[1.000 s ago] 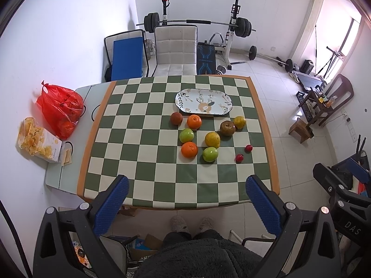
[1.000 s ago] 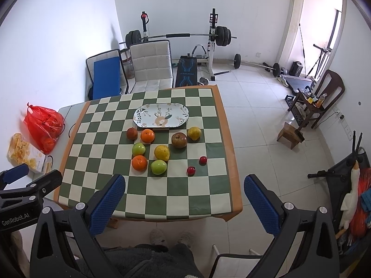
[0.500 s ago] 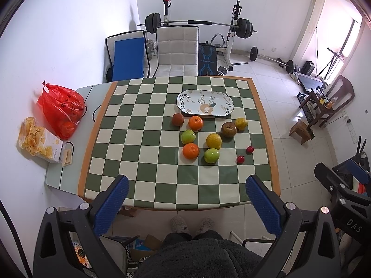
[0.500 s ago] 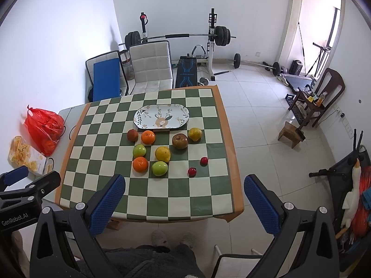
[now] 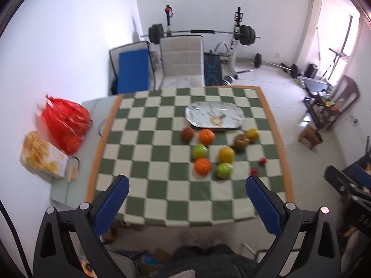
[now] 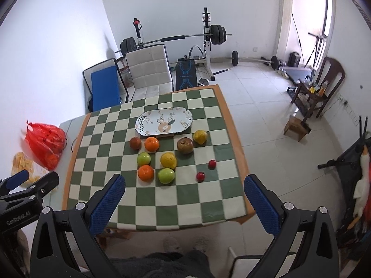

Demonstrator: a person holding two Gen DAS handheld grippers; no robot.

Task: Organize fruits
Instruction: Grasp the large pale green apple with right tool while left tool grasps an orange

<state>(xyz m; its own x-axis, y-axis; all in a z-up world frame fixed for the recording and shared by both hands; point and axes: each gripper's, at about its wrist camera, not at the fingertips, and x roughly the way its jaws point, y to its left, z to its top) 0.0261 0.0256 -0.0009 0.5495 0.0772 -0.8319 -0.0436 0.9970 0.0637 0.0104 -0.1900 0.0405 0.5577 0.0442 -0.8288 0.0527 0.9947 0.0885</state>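
A green-and-cream checked tabletop [image 6: 148, 199] with an orange border stands in a white room with a tiled floor; a barbell rack [image 6: 206, 37] and a padded chair [image 6: 148, 69] stand beyond the tabletop's far edge. A floral oval plate [image 6: 164, 124] lies empty on the far half. The fruits cluster just on the near side of the plate: two oranges [image 6: 151, 143], two green apples [image 6: 143, 158], a yellow fruit [image 6: 168, 159], a brown fruit [image 6: 185, 145], a dark red fruit [image 6: 135, 143], another yellow one [image 6: 200, 136] and two small red fruits [image 6: 200, 176]. The right hand-held gripper [image 6: 184, 197] hangs above the near edge, fingers spread wide and empty, fruits well ahead of it. The left hand-held gripper [image 5: 186, 197] is likewise spread and empty. Bare checks lie between the fruit and the near edge. A red bag [image 5: 65, 120] sits left of the plate, off the cloth.
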